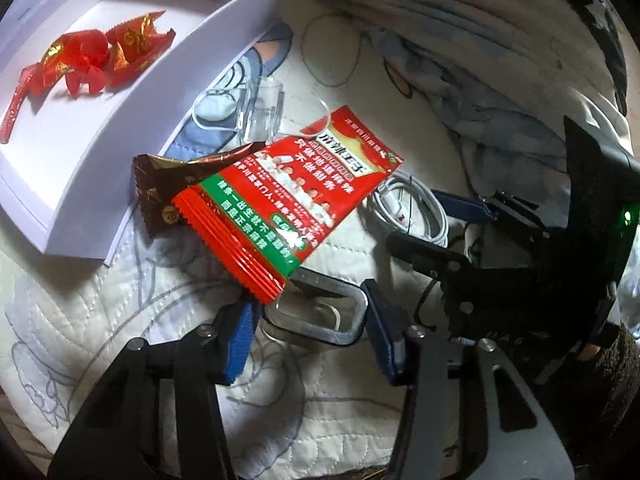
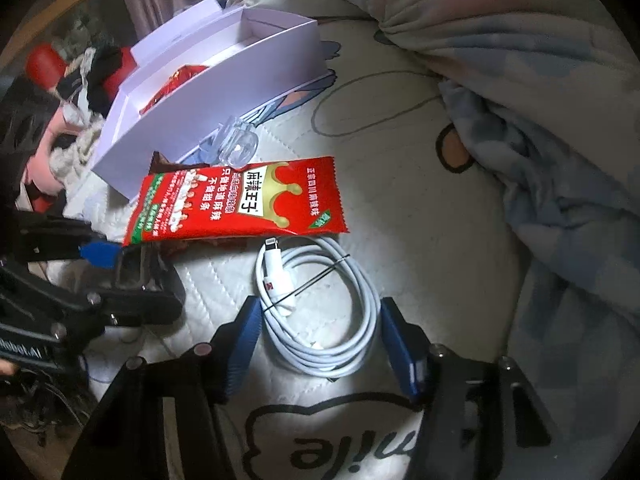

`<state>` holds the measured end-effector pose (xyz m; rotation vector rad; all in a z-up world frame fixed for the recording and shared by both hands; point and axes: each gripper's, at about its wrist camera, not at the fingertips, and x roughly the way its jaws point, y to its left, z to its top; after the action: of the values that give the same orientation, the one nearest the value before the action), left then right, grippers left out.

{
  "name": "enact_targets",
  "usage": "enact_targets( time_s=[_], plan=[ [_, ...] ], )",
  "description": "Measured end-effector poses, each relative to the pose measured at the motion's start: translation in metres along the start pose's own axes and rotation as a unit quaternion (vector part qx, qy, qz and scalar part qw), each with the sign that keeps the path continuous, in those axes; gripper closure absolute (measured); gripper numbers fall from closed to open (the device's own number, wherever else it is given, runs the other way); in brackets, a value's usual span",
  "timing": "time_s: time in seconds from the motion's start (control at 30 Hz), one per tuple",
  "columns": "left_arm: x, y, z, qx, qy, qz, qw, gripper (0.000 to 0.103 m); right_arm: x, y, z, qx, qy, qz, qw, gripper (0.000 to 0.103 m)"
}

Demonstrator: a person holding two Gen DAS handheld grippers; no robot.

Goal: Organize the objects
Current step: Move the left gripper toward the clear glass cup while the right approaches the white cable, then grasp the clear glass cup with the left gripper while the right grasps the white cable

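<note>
Lying on the bed quilt [image 2: 400,200], the white charging cable [image 2: 320,312] is a light, floppy coil, best pinched across its bundled loops. The right gripper [image 2: 316,344] hangs low with its jaws wide open on both sides of it, holding nothing. The left gripper [image 1: 308,332], jaws open too, sits around a metal-rimmed thing [image 1: 320,316] under the red snack packet [image 1: 288,200] beside the white box [image 1: 120,120].

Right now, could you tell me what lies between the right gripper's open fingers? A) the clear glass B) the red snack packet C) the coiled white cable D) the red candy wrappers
C: in the right wrist view the right gripper is open with its blue fingers on either side of the cable, while the snack packet lies beyond them.
</note>
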<state>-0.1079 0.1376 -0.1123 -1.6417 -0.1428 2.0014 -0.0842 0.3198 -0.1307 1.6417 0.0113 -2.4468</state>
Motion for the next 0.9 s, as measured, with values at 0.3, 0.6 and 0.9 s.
enact_targets(
  time_s=[0.3, 0.6, 0.9],
  plan=[
    [-0.013, 0.003, -0.006, -0.008, -0.016, -0.003, 0.9998, 0.056, -0.010, 0.005, -0.013, 0.016, 0.004, 0.019, 1.000, 0.043],
    [-0.010, 0.008, -0.008, -0.016, 0.012, -0.021, 0.9996, 0.055, -0.020, 0.015, -0.020, 0.029, 0.001, 0.039, 0.999, 0.043],
    [-0.002, 0.011, -0.009, -0.029, 0.022, -0.013, 0.9993, 0.052, -0.019, 0.024, -0.031, 0.032, 0.017, 0.043, 0.998, 0.043]
  ],
)
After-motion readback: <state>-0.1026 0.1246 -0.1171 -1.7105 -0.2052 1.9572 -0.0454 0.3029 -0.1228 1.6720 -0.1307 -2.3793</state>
